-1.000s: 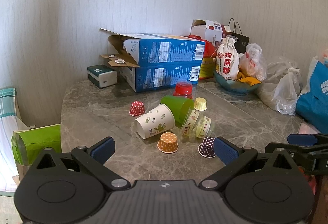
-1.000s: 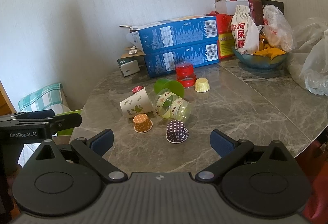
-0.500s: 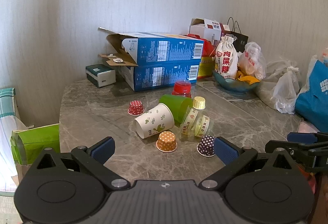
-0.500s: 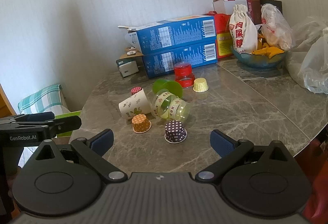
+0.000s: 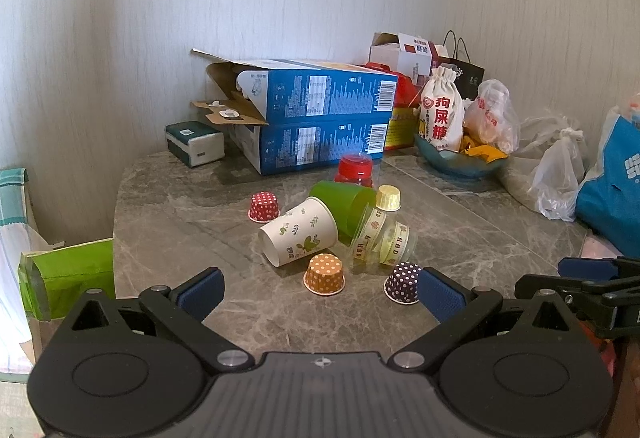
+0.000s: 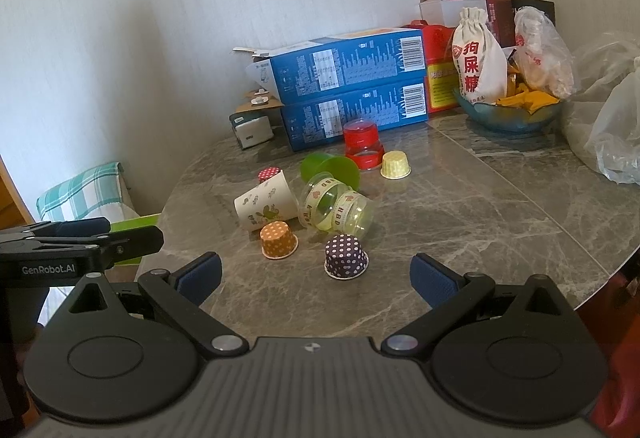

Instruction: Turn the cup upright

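Paper cup (image 5: 298, 236), white with a leaf print, lies on its side mid-desk (image 5: 168, 205), mouth toward the near left, touching the toppled green cup (image 5: 345, 203) and probably the clear cup (image 5: 380, 238) too. 1 orange dotted cup (image 5: 324, 274) sits inverted just in front. Left gripper (image 5: 320, 290) and right gripper (image 6: 318, 276) both hover near the desk edge, jaws spread, holding nothing.
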The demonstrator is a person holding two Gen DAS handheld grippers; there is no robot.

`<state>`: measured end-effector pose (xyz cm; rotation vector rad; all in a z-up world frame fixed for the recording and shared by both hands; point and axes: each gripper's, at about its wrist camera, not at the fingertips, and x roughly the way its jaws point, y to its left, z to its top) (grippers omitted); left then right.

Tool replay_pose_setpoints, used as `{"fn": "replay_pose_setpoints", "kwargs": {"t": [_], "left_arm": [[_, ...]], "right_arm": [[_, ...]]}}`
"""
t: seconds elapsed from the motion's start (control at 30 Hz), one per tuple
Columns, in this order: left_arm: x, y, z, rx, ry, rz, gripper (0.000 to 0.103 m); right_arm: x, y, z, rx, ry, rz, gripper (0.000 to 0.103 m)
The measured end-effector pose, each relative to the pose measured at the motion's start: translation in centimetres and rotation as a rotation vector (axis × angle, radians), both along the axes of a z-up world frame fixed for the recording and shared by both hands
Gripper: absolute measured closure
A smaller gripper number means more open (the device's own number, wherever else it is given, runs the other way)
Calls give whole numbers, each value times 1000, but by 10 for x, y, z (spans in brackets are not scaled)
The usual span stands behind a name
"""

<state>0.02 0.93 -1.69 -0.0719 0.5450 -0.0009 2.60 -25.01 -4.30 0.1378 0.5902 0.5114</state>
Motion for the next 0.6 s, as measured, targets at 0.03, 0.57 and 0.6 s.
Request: {"fn": "replay_pose_setpoints", "kwargs": {"t": [0.03,0.57,0.6], "left_arm": [[1,0,-1,0,4,0,0],[30,4,7,56,14,-115,0],[34,6,12,72,-6,-151,0]], "right_arm": [[0,0,0,-1,0,1,2],[15,-1,-6,8,17,8,2],[16,-2,-7,9,19,7,2]]}}
